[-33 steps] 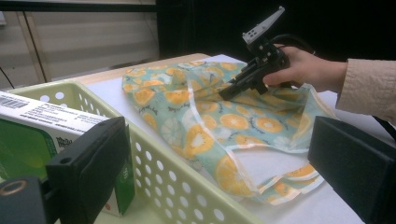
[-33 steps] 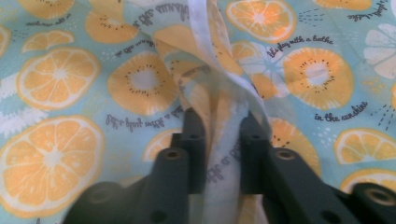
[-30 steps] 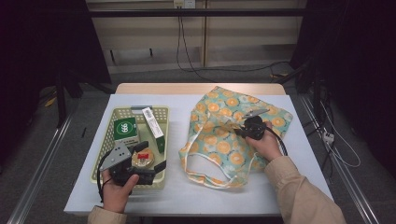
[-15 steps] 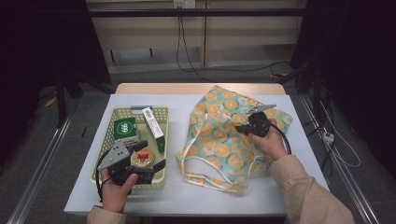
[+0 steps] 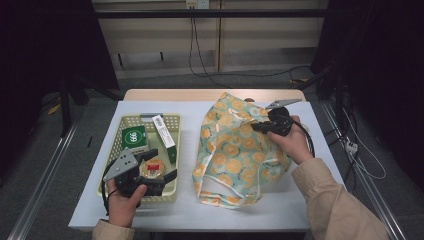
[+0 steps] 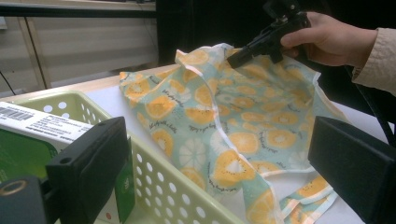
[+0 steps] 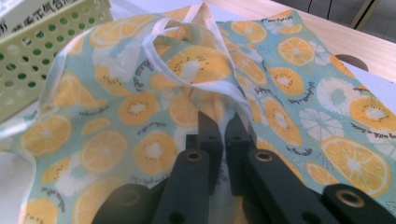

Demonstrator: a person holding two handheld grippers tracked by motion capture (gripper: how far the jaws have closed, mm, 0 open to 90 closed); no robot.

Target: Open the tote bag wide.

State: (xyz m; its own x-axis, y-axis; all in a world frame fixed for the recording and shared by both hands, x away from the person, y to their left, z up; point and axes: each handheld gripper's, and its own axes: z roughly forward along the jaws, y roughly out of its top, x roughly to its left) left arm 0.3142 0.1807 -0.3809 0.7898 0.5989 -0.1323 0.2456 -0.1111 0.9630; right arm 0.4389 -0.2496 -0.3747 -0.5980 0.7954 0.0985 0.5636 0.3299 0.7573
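Note:
A teal cloth bag (image 5: 235,155) printed with orange slices lies on the white table to the right of a pale green basket (image 5: 150,116). My right gripper (image 5: 255,126) is shut on a fold at the bag's white-trimmed upper edge (image 7: 196,77) and holds it raised off the table. The left gripper view shows this gripper (image 6: 233,58) pinching the cloth from above. My left gripper (image 5: 161,164) hovers over the near end of the basket, open, with nothing between its fingers (image 6: 88,163).
The basket (image 6: 187,186) holds a green box (image 5: 134,137), a long white barcoded box (image 5: 164,131) and a round orange tin (image 5: 152,169). The bag's handles (image 5: 225,195) trail toward the table's front edge. Floor rails run along both sides.
My right gripper has risen with the bag's edge, pulling the cloth up into a peak. The left gripper has stayed over the basket.

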